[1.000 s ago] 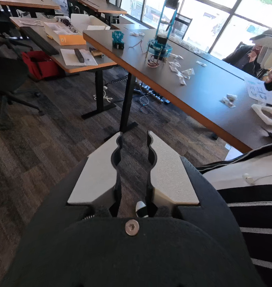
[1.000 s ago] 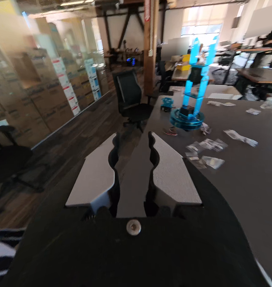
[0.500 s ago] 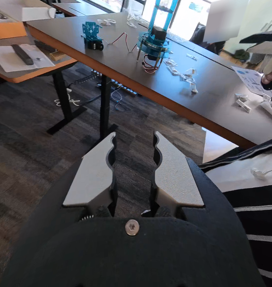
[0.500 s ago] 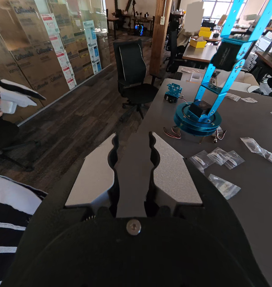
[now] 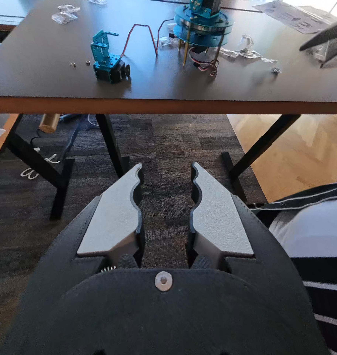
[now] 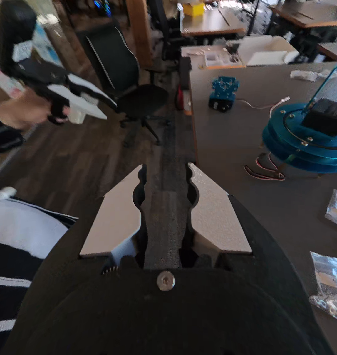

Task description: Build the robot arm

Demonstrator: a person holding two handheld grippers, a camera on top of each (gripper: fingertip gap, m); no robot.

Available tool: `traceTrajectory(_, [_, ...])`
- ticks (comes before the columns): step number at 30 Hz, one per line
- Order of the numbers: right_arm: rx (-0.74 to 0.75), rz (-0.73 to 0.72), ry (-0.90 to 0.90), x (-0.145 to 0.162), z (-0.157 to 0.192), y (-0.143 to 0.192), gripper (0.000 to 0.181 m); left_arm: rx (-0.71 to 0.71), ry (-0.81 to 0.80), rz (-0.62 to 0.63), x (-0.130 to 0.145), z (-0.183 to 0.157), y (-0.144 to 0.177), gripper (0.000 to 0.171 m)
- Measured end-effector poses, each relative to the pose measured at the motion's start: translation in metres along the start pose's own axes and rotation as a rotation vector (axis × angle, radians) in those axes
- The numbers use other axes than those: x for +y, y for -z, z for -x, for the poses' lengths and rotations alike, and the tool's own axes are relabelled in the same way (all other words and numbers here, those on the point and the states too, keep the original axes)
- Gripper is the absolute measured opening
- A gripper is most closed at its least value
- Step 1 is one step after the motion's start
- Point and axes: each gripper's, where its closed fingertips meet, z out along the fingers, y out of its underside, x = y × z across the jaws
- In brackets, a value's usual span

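My left gripper (image 5: 166, 165) is open and empty, held over the carpet just short of the dark table's orange front edge (image 5: 163, 107). A small blue servo bracket (image 5: 108, 61) stands on the table ahead, with a red wire (image 5: 142, 36) beside it. A blue round turntable base (image 5: 202, 25) on brass legs stands to the right. My right gripper (image 6: 166, 166) is open and empty, over the floor beside the table's left edge. The bracket (image 6: 223, 94) and the base (image 6: 306, 146) lie ahead to its right. The left gripper (image 6: 77, 99) shows at far left, held in a hand.
Small plastic bags of parts (image 6: 331, 284) lie on the table at the right, with more near the base (image 5: 240, 51). Two tiny screws (image 5: 87, 62) lie left of the bracket. A black office chair (image 6: 125, 76) stands on the floor. Black table legs (image 5: 110, 142) stand ahead. A striped shirt (image 5: 317, 230) is close. The grippers' ends are close to 25 centimeters from one another. To reach the bracket (image 6: 223, 94) in a straight line is about 25 centimeters for my left fingers, about 30 centimeters for my right.
The left gripper has swung to face the table squarely and come closer, and its jaws have widened. The right gripper has swung left and tipped down, from over the table to beside its edge.
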Motion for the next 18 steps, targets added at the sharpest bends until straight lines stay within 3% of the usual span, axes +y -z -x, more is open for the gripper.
traceTrajectory(6, [0.116,0.068,0.036,0.012,-0.002,-0.034,0.044,0.065,-0.007,-0.098,-0.037,0.054,-0.052,0.051])
traceTrajectory(10, [0.08,0.064,-0.022,0.015,-0.013,-0.066,0.045,0.02,0.021,-0.139,-0.065,0.092,-0.094,0.067])
traceTrajectory(18, [0.095,0.028,-0.079,-0.007,-0.045,-0.117,0.046,0.068,-0.113,-0.066,-0.089,0.11,-0.179,0.077])
